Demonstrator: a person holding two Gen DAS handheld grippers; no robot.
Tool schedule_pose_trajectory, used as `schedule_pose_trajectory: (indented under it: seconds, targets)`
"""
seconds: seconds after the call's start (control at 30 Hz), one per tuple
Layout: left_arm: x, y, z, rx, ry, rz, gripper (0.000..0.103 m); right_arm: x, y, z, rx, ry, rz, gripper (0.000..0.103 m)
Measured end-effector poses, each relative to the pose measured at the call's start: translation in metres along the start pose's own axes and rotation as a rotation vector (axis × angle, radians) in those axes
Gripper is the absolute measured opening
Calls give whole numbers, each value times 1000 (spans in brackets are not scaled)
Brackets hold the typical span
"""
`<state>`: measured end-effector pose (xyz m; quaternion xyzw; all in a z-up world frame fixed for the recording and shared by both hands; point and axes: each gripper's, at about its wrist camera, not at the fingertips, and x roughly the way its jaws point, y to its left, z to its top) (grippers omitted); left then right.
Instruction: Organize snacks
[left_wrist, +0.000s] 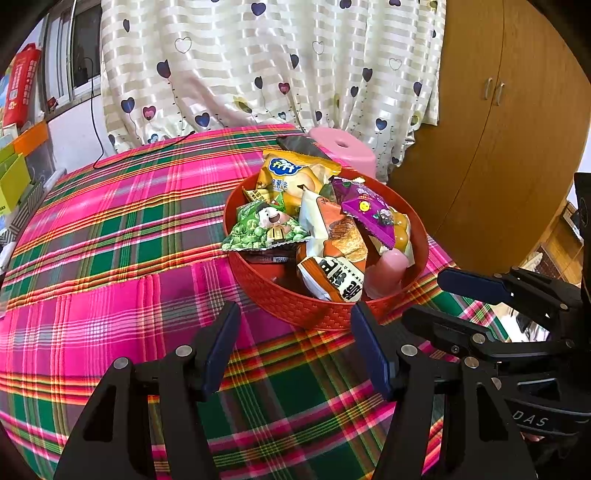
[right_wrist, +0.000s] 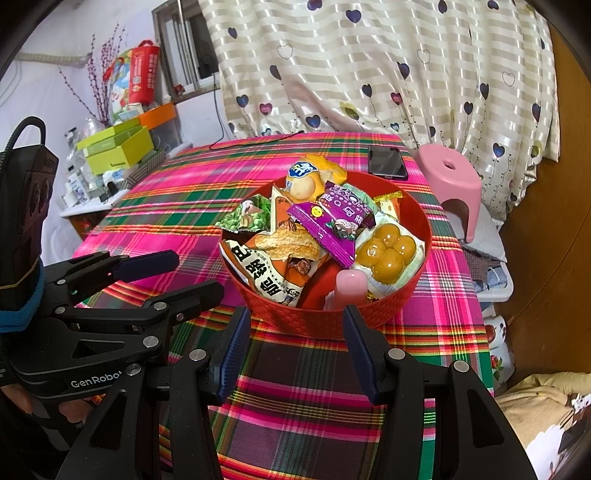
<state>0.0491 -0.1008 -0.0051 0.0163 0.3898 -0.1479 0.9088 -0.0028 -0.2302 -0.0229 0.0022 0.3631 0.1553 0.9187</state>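
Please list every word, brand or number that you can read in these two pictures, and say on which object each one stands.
"GenRobot": on the body of the left gripper, right wrist view; its last letter is cut off.
"DAS": on the body of the right gripper, left wrist view.
Snack packets in the red basket: large Chinese characters, which I cannot transcribe reliably.
Red bag, green box: print too small.

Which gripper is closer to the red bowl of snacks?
The right gripper, narrowly. It sits straight in front of the red bowl, near its rim. The left gripper sits off toward the bowl's left, over the cloth.
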Motion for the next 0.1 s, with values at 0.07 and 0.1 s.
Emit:
schedule_pose_trajectory:
  seconds: [0.07,0.1]
  targets:
    - [0,0,-1,2,0,1,63,0,0,0,0,1,0,51]
    - [0,0,0,1,1,-1,63,0,0,0,0,1,0,51]
